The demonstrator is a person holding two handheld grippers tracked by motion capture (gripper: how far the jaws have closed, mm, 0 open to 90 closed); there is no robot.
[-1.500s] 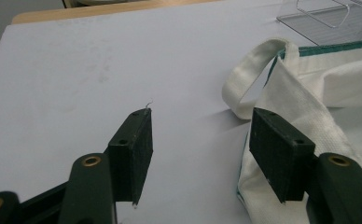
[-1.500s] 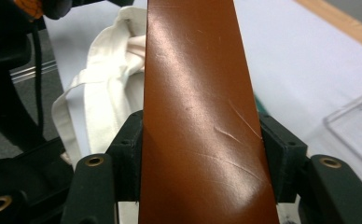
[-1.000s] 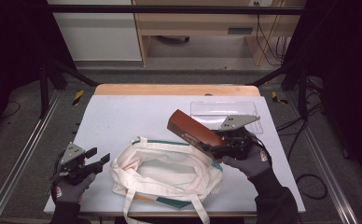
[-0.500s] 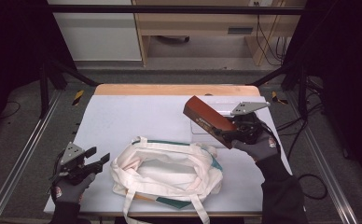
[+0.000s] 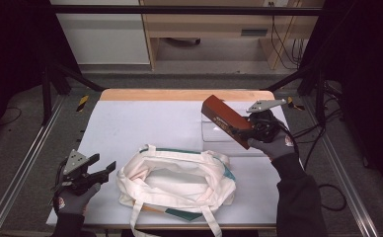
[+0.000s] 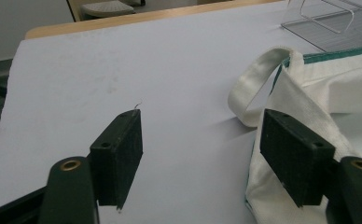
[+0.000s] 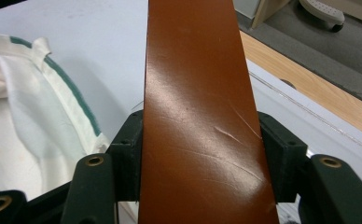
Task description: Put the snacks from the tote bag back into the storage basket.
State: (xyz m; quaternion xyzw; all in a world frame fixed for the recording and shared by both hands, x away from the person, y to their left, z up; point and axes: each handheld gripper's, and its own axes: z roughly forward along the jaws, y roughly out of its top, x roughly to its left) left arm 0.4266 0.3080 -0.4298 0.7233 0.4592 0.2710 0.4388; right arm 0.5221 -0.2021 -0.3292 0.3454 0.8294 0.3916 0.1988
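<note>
Held at two o'clock above the counter (image 5: 145, 123), the glossy reddish-brown rigid box (image 5: 226, 121) looks stiff and slick, best gripped across its narrow sides as the right claw (image 7: 200, 149) clamps it, while the left claw (image 6: 200, 158), jaws just widened, gapes empty beside the soft cream canvas tote bag (image 5: 177, 182)

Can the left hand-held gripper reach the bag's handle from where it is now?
Probably yes. The left hand-held gripper has open jaws with nothing between them, and the handle of the bag lies just ahead on bare table.
</note>
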